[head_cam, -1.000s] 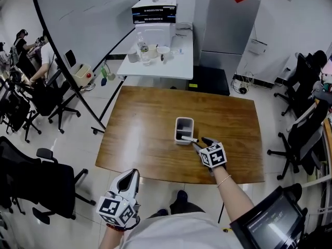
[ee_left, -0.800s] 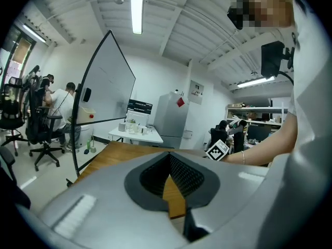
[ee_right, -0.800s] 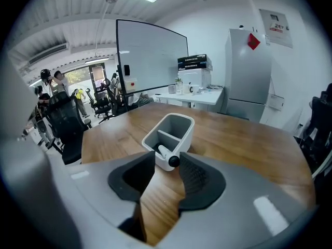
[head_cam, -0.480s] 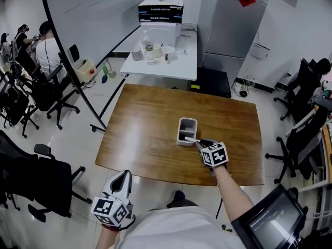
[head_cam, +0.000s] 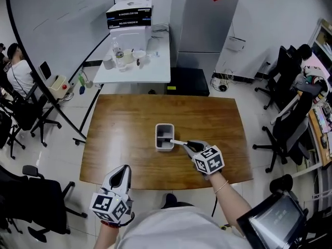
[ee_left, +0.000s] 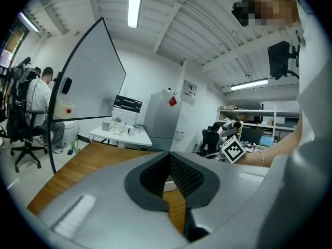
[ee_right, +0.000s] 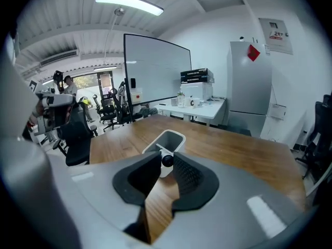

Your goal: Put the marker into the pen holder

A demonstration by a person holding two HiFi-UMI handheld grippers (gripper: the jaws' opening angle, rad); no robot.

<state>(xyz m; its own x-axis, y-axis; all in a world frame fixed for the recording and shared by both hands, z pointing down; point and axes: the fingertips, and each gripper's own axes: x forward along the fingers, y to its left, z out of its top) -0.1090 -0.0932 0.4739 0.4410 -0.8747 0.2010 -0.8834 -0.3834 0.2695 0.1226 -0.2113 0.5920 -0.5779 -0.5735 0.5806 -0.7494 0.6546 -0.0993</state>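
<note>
Marker (ee_right: 166, 160) seen end-on, largely hidden in right tongs (ee_right: 166, 158), jaws just closed

what the views keep back
the marker (head_cam: 178, 142) has its back end buried between the pads of the right gripper (head_cam: 187, 144); whether its tip touches the holder (head_cam: 157, 137) can't be told. small things (head_cam: 123, 56) on the white table (head_cam: 155, 72) at 11 o'clock are too tiny to name, and the box (head_cam: 129, 14) print is unreadable. a monitor (head_cam: 274, 223) at 5 o'clock and a chair (head_cam: 26, 206) at 8 o'clock are cut by the edge.
</note>
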